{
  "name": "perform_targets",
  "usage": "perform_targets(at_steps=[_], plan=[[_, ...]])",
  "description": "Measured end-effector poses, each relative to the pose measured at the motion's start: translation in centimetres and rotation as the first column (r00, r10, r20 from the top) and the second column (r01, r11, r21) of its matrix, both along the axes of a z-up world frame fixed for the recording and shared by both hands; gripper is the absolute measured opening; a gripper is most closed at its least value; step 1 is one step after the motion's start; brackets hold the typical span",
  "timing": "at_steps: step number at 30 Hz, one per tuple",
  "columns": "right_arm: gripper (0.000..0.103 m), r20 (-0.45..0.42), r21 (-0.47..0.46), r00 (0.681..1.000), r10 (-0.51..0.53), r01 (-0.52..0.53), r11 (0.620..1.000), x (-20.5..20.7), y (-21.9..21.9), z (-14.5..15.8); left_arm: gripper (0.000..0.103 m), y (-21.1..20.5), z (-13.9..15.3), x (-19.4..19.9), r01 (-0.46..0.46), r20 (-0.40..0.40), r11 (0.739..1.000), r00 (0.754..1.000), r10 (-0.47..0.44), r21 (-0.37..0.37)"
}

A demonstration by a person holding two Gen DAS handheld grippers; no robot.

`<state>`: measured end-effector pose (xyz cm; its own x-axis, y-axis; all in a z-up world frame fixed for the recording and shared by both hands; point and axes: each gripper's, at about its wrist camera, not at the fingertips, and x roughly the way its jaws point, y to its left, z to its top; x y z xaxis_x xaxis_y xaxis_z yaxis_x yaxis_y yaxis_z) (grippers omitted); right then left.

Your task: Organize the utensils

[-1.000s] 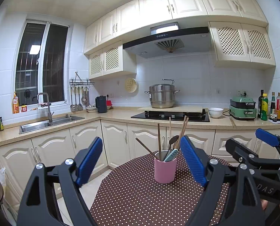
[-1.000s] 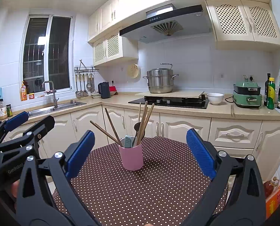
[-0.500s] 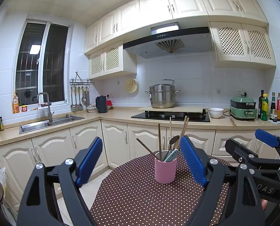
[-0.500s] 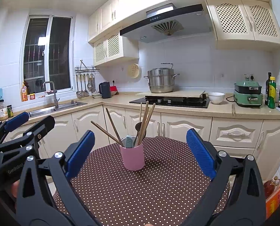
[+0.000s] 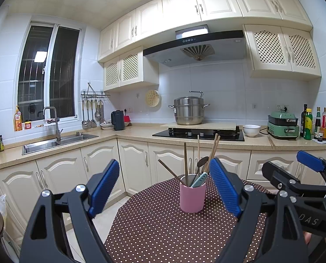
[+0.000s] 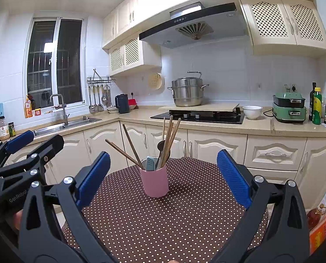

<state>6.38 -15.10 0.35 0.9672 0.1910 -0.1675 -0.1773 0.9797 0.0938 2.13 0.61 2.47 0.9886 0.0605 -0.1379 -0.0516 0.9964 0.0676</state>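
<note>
The left gripper (image 5: 165, 188) hangs over the near left edge of the dotted table (image 6: 184, 219), jaws spread wide with nothing between them. Toward the far edge of the table, near its middle, stands the pink cup (image 6: 154, 183), upright, holding wooden chopsticks (image 6: 169, 138), a dark ladle (image 6: 161, 148) and a pale green utensil (image 6: 150, 164); the sticks splay at different angles. The right gripper (image 6: 163, 182) hovers over the near right edge, likewise wide open and empty, well short of the cup. No utensil lies loose on the cloth, so the task looks either just begun or finished. Any next move would call for reaching forward and closing on one slender handle above the rim without tipping the cup.
</note>
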Motion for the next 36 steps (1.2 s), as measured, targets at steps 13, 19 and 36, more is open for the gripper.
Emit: perform_targets(at_steps=[13, 19, 36], plan=[[0.096, -0.001, 0.001, 1.000, 0.000, 0.000, 1.000, -0.03, 0.02, -0.09, 0.083, 0.09, -0.29, 0.07, 0.002, -0.004, 1.000, 1.000, -0.002, -0.003], [0.096, -0.003, 0.002, 1.000, 0.000, 0.000, 1.000, -0.05, 0.06, -0.11, 0.083, 0.09, -0.31, 0.08, 0.002, -0.004, 1.000, 1.000, -0.002, -0.002], [0.096, -0.011, 0.021, 1.000, 0.004, -0.004, 1.000, 0.20, -0.31, -0.59, 0.083, -0.04, -0.78, 0.44, 0.002, -0.014, 1.000, 1.000, -0.002, 0.006]])
